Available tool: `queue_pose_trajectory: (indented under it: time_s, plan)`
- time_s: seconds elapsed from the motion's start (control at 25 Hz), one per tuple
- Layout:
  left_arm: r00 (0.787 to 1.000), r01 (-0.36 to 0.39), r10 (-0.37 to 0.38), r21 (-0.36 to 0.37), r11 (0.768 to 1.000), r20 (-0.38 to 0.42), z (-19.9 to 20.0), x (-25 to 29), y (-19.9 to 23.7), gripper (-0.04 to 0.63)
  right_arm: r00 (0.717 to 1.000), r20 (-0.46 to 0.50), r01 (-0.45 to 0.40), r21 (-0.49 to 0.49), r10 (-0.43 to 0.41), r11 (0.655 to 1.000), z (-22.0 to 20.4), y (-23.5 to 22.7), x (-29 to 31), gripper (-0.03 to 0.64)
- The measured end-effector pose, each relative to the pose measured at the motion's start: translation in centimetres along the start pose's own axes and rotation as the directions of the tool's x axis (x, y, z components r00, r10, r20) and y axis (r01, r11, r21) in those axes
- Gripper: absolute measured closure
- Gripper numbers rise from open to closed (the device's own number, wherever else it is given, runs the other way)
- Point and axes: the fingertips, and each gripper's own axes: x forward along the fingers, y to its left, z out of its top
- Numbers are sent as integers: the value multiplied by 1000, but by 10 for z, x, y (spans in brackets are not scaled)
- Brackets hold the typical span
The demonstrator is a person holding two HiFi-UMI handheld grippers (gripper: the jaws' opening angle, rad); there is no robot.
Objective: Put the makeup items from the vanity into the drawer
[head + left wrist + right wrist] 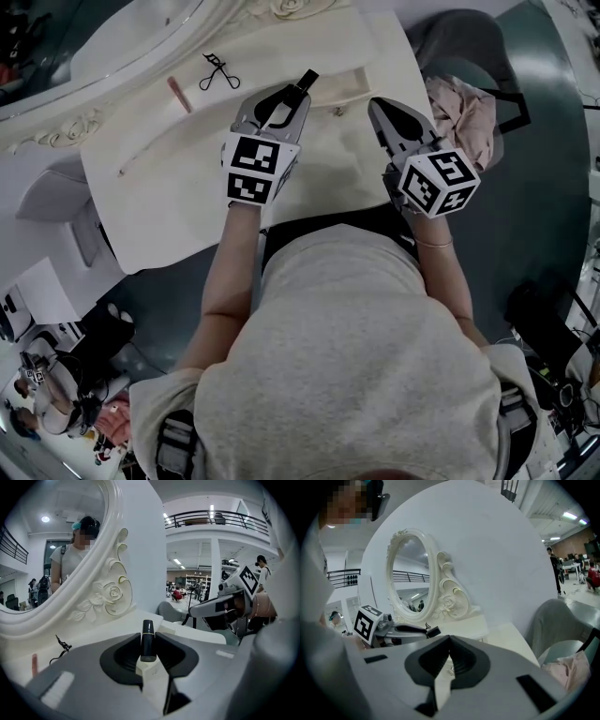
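My left gripper (285,96) hangs over the white vanity top (187,187), shut on a black tube with a gold band (305,82). In the left gripper view that tube (148,641) stands upright between the jaws (148,654). Just past it lies the open drawer (349,84), a cream slot with a small handle (337,111). A black eyelash curler (218,72) and a pink stick (179,94) lie near the mirror. My right gripper (379,106) hovers beside the drawer, shut with nothing in it; its tips meet in its own view (450,641).
The ornate oval mirror (112,47) stands at the back left of the vanity. A grey chair with a pink cloth (461,111) on it is at the right. A thin stick (131,161) lies on the vanity's left part.
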Motion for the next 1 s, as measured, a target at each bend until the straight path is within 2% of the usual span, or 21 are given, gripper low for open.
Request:
queue_pose_trajectory:
  time_s: [0.4,0.6,1.0]
  plan:
    - [996,66,-66,2,998,-67,-2,34,-26,492,1000,6,-6,36,5,999,5,-26,-4,608]
    - [990,102,-104,-28,994,-100,-4,46,-28,491,1000,-8,-16,39,16,999,2,-31,0,608]
    - [965,149,-161,-73,986,-206,-19,64,-36,491,999,-10,-33,73,34,997,-2,-40,7,609]
